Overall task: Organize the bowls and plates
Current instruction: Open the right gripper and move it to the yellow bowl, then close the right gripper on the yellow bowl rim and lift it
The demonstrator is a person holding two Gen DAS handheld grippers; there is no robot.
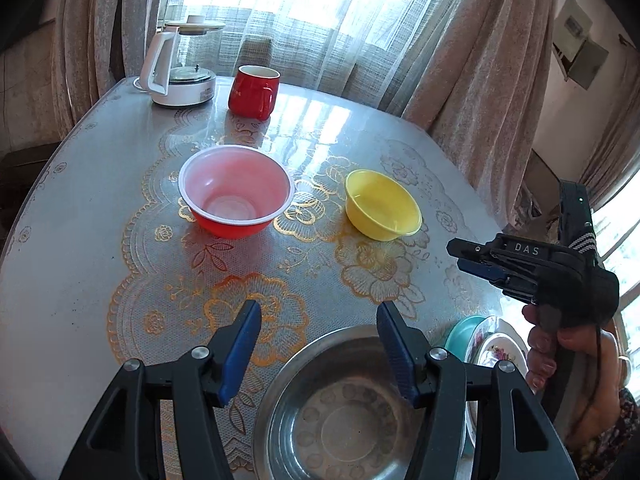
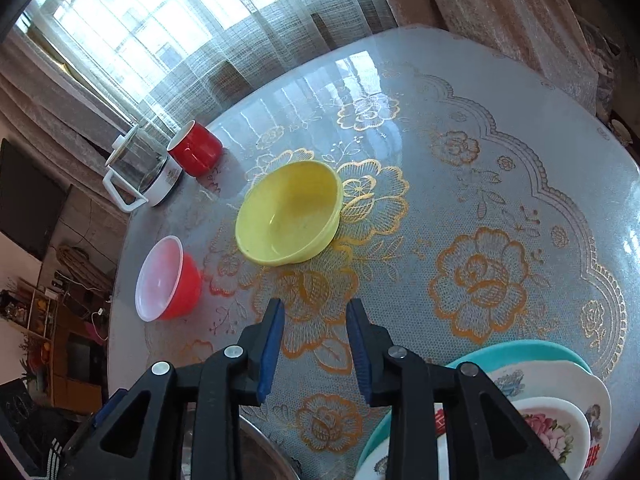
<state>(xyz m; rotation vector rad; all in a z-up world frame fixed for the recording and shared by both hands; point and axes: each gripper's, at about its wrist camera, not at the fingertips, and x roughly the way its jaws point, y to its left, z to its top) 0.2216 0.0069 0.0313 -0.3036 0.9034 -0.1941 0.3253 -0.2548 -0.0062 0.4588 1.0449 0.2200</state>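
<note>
Two grippers empty | left gripper (image 1: 318, 354) gaping over steel bowl (image 1: 340, 412) | right gripper (image 2: 316, 354) parted, facing yellow bowl (image 2: 288, 212) ahead, likely next for nesting | plates (image 2: 552, 400) stacking at its right.

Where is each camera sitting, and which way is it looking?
Left wrist view: sits on the left gripper, looking down along its open fingers over the steel bowl; the person's other hand with the right gripper shows at the right.
Right wrist view: sits on the right gripper, facing the yellow bowl, with empty fingers and stacked plates nearby.
Both share the yellow bowl, red bowl, red mug, kettle and table.
</note>
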